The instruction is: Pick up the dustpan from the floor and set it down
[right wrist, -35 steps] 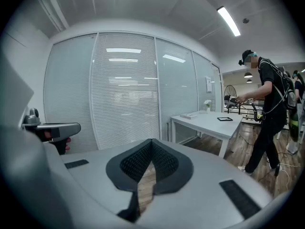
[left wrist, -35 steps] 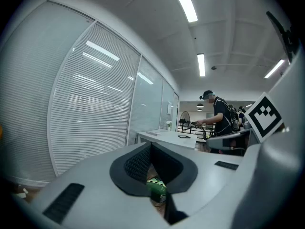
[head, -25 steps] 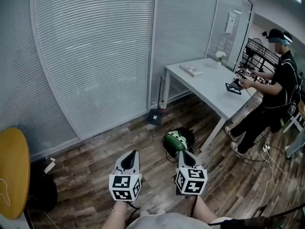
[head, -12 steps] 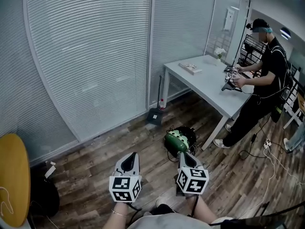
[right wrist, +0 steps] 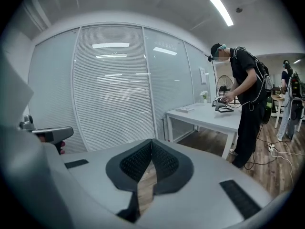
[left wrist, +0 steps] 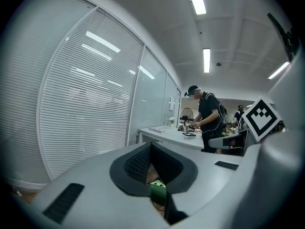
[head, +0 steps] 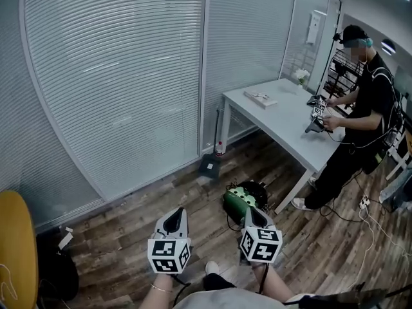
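Left gripper view shows the left gripper [left wrist: 151, 145] with its jaws pressed together on nothing, and the right gripper [right wrist: 152, 140] likewise has its jaws meeting at the tips, empty. Both hang over the wooden floor [head: 129, 237], with a green rounded object [head: 237, 200] just ahead. Farther off, the dustpan [head: 209, 166] sits on the floor at the foot of the glass wall [head: 129, 76], near a leg of the white surface [head: 283, 118], well apart from both grippers.

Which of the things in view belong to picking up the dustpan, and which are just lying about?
For the job: dustpan on the floor by the glass wall; left gripper and right gripper, both shut, empty.
Lying about: green spotted object with cables; white table; book; potted flowers; person at the table.
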Tool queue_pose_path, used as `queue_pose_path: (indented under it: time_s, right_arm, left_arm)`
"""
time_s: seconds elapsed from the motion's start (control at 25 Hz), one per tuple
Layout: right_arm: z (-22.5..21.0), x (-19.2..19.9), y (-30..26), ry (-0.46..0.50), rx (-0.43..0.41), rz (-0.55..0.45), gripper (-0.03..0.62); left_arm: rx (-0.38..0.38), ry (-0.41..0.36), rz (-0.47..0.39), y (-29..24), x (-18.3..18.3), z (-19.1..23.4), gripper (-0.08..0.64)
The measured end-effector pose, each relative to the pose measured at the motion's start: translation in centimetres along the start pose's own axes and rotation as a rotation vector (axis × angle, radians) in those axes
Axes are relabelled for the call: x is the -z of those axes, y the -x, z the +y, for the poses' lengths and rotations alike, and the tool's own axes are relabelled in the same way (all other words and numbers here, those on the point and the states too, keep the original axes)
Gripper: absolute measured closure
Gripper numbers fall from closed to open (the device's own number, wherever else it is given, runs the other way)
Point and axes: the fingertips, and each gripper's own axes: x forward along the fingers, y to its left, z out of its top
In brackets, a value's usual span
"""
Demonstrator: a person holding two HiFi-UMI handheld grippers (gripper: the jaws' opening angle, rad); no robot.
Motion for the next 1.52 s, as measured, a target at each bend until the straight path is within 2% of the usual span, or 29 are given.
queue_pose_path:
  time_s: [0.24,0.52,0.68,1.0,1.28,1.52]
  right_arm:
    - [-1.5,-3.3,-6.2,0.014,-0.003,0.002,0.56]
    - [-3.2,-5.8,-13.8,0.019,-0.026,0.018,0.56]
    - [-4.0,-6.4,-17.1,0.02,-0.032,0.033,0.56]
    - [-4.0,-5.6,-21.3,0.029,-0.043,0.09,0.56]
    - [-5.6,-5.5,-25.2,0.008,0.015,0.111,0.56]
    - [-6.6,-8.1,-30.6,-0.008,0.069,0.1,0.56]
  left_arm:
    - [-0.017,-0.007,-0.02,-6.3,-2.6,1.5,0.543]
    - [-0.04,-0.004,-0.029,-13.6,-3.9,3.1,0.543]
    - [-0.062,0.006,-0.023,-16.1,-4.0,3.9,0.543]
    - [-0.079,0.019,0.047,-19.6,-2.5,5.8,0.543]
    - [-0.042,0.01,0.071,-24.6,-2.0,7.5,0.543]
    - [0.001,-0.009,0.053,-31.5,-4.3,10.0,0.543]
